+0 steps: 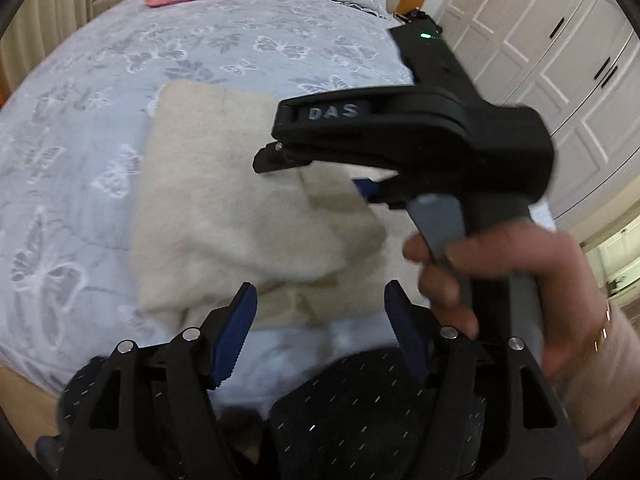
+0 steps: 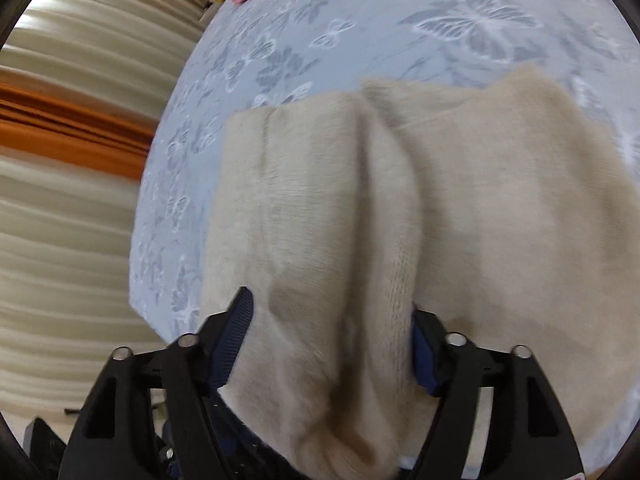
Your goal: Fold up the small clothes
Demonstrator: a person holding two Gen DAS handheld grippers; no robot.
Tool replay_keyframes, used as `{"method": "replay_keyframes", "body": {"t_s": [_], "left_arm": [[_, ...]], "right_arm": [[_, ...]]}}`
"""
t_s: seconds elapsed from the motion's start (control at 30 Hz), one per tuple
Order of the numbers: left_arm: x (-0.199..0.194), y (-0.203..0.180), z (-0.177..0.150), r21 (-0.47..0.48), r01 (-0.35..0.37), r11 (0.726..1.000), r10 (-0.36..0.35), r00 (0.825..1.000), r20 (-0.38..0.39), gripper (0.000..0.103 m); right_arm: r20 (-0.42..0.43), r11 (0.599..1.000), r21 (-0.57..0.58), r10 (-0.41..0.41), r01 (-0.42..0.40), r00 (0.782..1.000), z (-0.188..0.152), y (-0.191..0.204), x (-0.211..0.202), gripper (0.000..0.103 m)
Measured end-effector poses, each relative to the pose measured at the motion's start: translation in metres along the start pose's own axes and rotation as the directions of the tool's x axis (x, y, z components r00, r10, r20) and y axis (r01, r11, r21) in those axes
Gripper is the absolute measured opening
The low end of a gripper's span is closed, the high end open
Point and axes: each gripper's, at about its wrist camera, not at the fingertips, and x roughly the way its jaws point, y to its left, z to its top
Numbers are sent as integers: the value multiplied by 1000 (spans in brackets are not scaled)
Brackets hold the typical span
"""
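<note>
Fold step: my right gripper [image 2: 332, 344] carries the fluffy cream knit garment [image 2: 400, 200] between wide-spread fingers, grip uncertain. Left gripper [image 1: 320, 332] hangs released. Next, I lay and flatten.

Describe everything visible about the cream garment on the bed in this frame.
The cream garment looks fuzzy, like knit or fleece, in plain beige. It lies on the blue butterfly-print bedspread, partly folded, a ridge running down its middle. Its near part is bunched between the fingers of the right gripper, which stand apart. The left gripper is open and empty.
</note>
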Motion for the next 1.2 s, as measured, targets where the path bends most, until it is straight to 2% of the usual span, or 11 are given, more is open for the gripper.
{"method": "replay_keyframes", "body": {"t_s": [0.03, 0.1, 0.33, 0.47, 0.53, 0.63, 0.7, 0.87, 1.03, 1.17, 1.2], "left_arm": [[-3, 1, -1, 2, -9, 1000, 9, 1000, -3, 64], [-7, 4, -4, -3, -25, 1000, 25, 1000, -14, 64], [-9, 19, -10, -35, -68, 997, 67, 997, -38, 65], [-11, 24, -11, -47, -73, 996, 71, 997, -36, 66], [-9, 26, -12, -47, -77, 996, 75, 996, -42, 68], [-1, 31, -14, -55, -83, 995, 80, 995, -62, 68], [3, 34, -16, -69, -89, 994, 84, 993, -80, 68], [8, 40, -20, -81, -116, 990, 108, 989, -98, 69], [11, 44, -18, -95, -127, 987, 117, 988, -100, 69], [16, 45, -14, -110, -120, 987, 109, 989, -103, 72], [18, 45, -14, -112, -122, 986, 111, 988, -103, 74]], "right_arm": [[-6, 1000, -13, 2, -2, 1000, -1, 3, 3, 21], [17, 999, -39, -6, 7, 1000, -3, 10, -2, 18], [227, 998, -50, 41, -30, 973, -15, 20, -75, 16], [314, 1000, -1, -10, 11, 949, -38, -4, -113, 16], [302, 997, 59, -56, 40, 952, -46, -31, -111, 17], [189, 978, 185, -133, 98, 973, -56, -86, -76, 18], [172, 974, 220, -101, 62, 980, -62, -99, -67, 19], [226, 979, 204, -44, -3, 973, -54, -86, -81, 18], [344, 995, 99, -19, -16, 939, -39, -60, -129, 18], [133, 976, 175, -152, 128, 979, -35, -113, -80, 25], [144, 975, 202, -123, 92, 982, -41, -119, -80, 26]]}}
